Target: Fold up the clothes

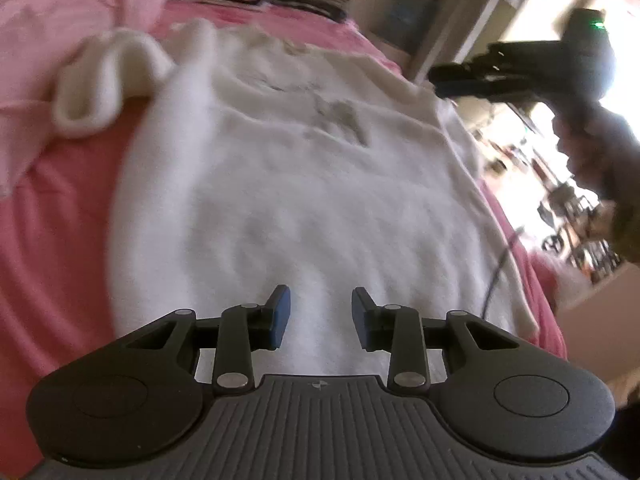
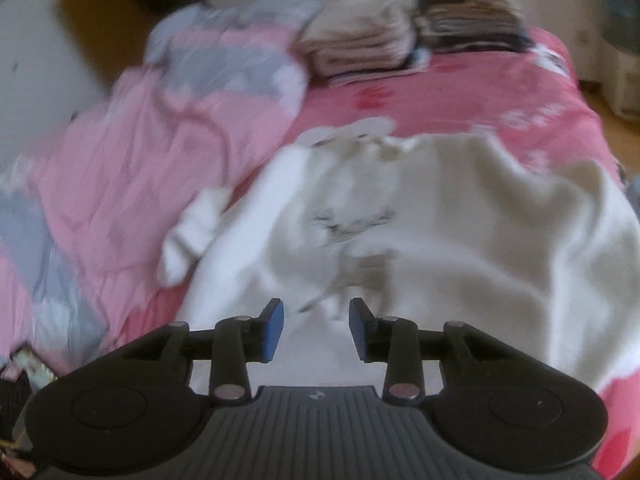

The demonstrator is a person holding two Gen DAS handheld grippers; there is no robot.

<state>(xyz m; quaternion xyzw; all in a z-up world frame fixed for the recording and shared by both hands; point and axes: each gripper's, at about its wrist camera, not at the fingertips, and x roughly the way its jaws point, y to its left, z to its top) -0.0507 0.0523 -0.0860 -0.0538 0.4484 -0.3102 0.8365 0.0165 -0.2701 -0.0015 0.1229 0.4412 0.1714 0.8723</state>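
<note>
White sweater (image 1: 280, 184) lies spread flat on the pink bed (image 1: 60, 240), front up, a faint grey print near the chest. One sleeve (image 1: 104, 80) is bunched and doubled over itself at the garment's left edge in the left wrist view; the right-hand edge of the body runs close to the bed's side. Both views are motion-blurred, so fine creases cannot be read.

Step in hand, as judged: garment laid out, no fold of the body made yet. Both tools are off the cloth, which suits a repositioning between grasps.

Left tongs (image 1: 320, 316): jaws parted to a moderate gap, nothing between the blue pads, only sweater fabric showing beyond them. Released, holding nothing. Whether the tips brush the cloth cannot be told.

Right tongs (image 2: 316, 328): likewise partly parted, empty, hovering above the lower chest area of the sweater. In the left wrist view the same tool (image 1: 480, 76) shows dark and raised over the far right edge of the garment, carried in a hand (image 1: 600, 152).

Next move calls for, in my judgement: straightening the bunched sleeve and laying it across the body, or pinching both side edges for a lengthwise fold.

Folded stacks (image 2: 400, 40) sit at the far end of the bed; a pink and grey duvet (image 2: 160, 140) lies beside the sweater.
</note>
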